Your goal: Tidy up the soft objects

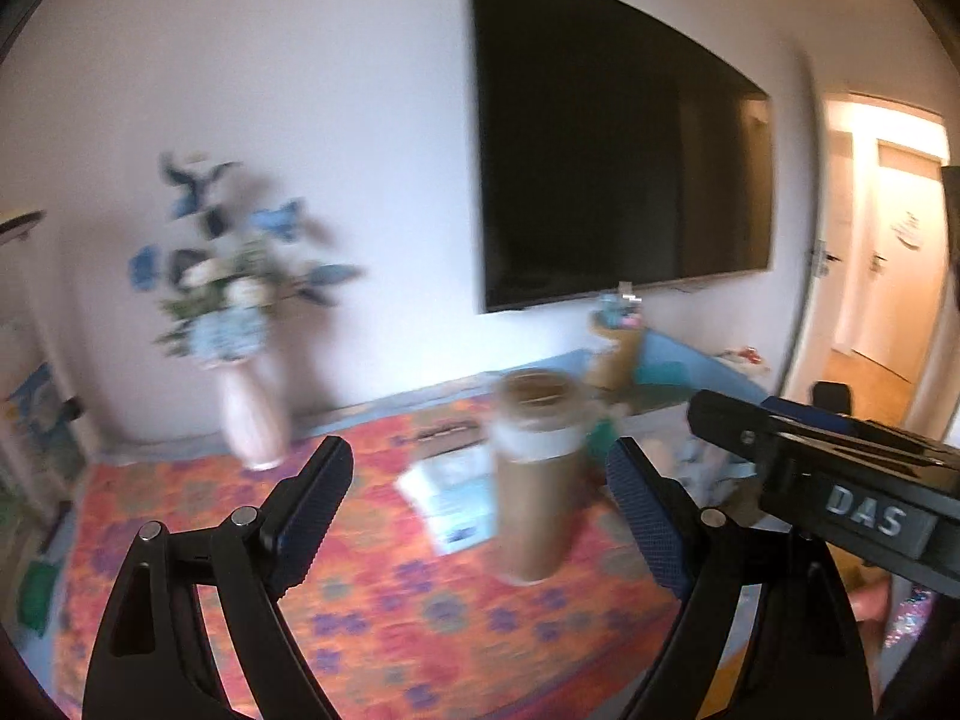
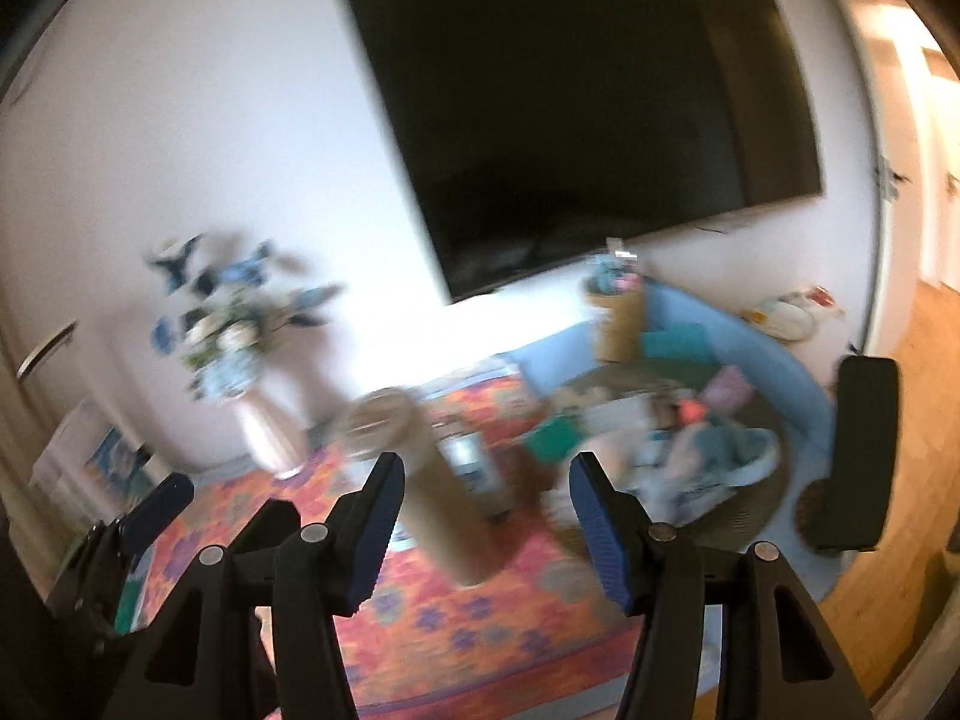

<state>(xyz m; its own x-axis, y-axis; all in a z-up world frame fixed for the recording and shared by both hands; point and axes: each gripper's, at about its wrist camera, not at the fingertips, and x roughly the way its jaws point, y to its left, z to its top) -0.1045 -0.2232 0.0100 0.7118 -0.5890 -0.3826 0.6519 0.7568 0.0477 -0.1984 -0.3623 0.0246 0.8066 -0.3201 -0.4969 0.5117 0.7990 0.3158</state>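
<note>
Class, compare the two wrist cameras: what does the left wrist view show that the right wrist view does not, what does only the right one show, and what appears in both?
Only the left wrist view: an open doorway into a bright hall, and the white leaflet beside the tube.

Only the right wrist view: a round basket of soft cloths and white slippers by the wall.

Both: the black television, the vase of blue flowers, the orange patterned rug, the upright cardboard tube, and both grippers open and empty.
</note>
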